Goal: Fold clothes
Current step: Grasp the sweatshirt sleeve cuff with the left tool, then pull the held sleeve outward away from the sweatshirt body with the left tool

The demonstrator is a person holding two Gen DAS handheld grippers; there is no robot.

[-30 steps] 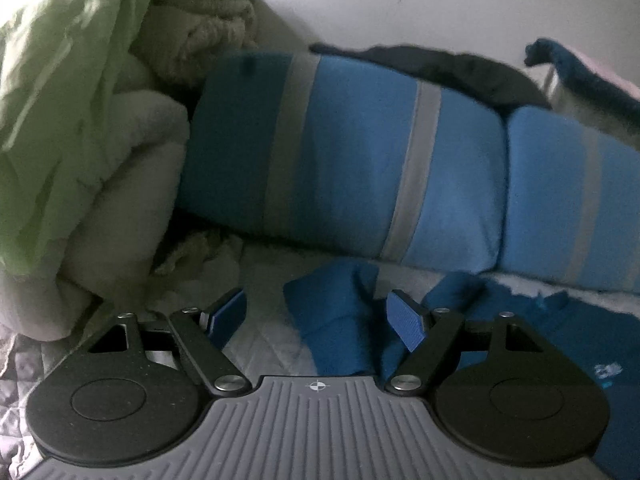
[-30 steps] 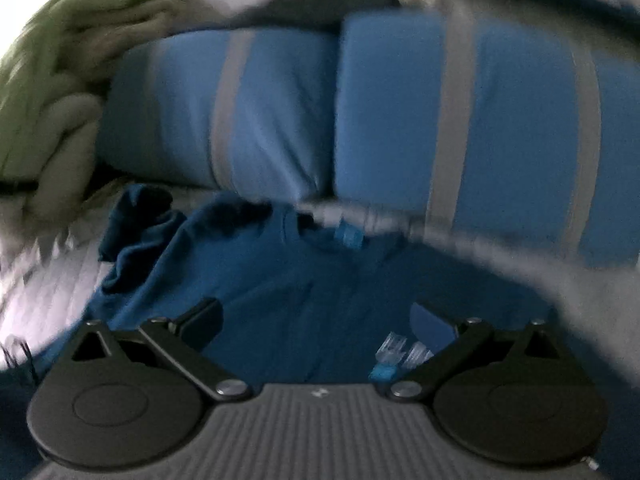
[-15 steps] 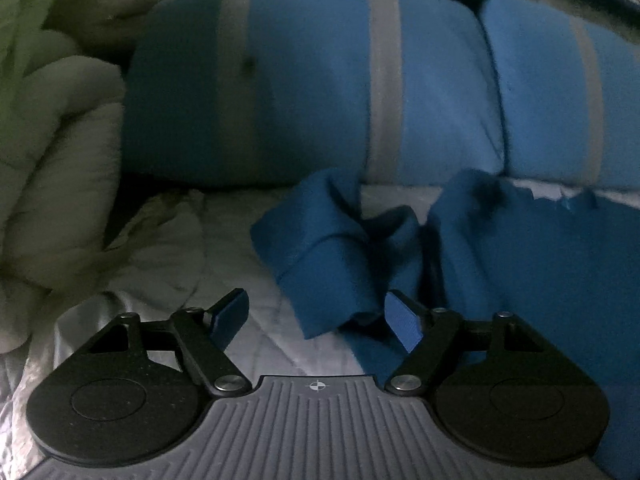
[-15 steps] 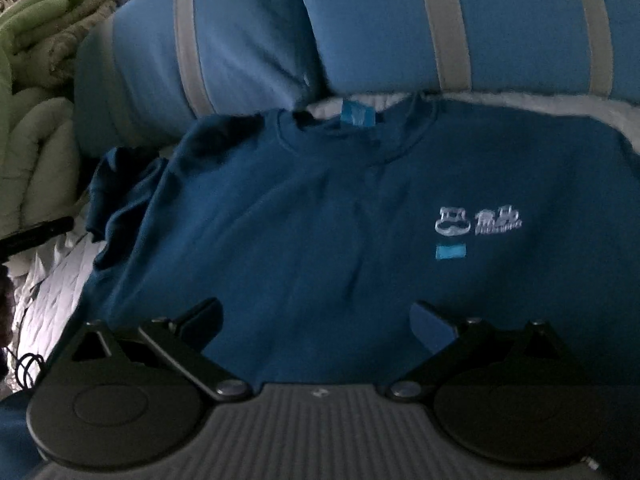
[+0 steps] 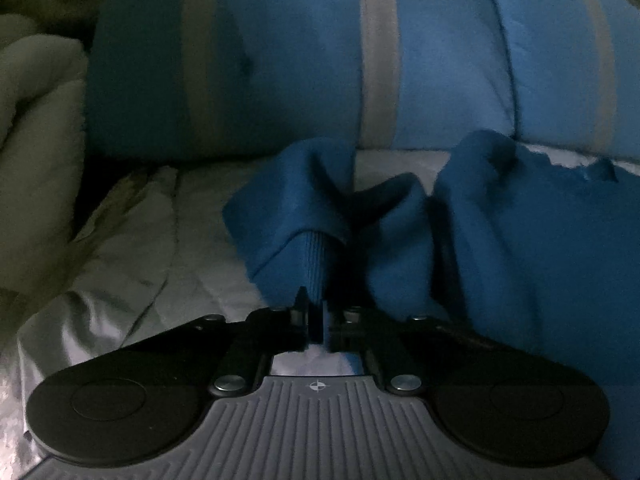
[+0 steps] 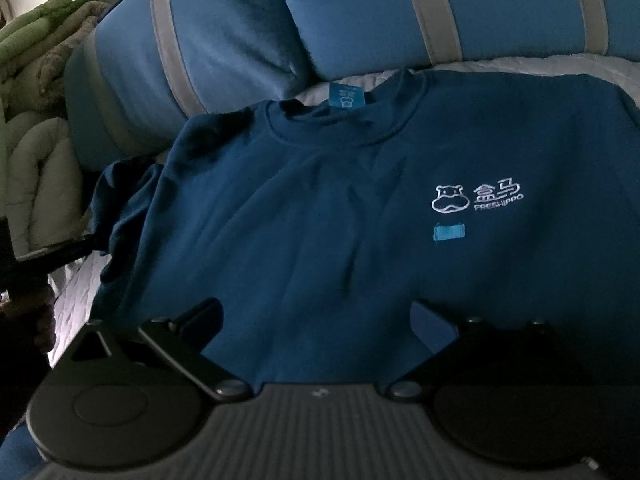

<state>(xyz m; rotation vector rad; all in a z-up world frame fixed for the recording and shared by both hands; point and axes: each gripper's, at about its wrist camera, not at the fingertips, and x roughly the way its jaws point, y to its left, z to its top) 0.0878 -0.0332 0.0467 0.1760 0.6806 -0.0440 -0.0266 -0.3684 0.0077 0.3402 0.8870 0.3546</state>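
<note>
Striped pillows point(image 6: 224, 40) back the bed point(image 5: 208, 216). Left hand-held gripper point(image 5: 318, 320) pinches the soft, floppy sweatshirt point(image 6: 320, 208) by its ribbed cuff point(image 5: 316, 264), a firm hold; right hand-held gripper point(image 6: 316, 320) spread wide.

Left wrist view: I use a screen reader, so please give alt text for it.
The left gripper is shut on the ribbed sleeve cuff of a blue sweatshirt on a pale quilted bed cover, with blue, grey-striped pillows behind.

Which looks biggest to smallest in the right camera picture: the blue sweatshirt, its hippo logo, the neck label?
1. Blue sweatshirt, filling most of the view.
2. Hippo logo.
3. Neck label; it lies farther from the camera, so this is less certain.
</note>
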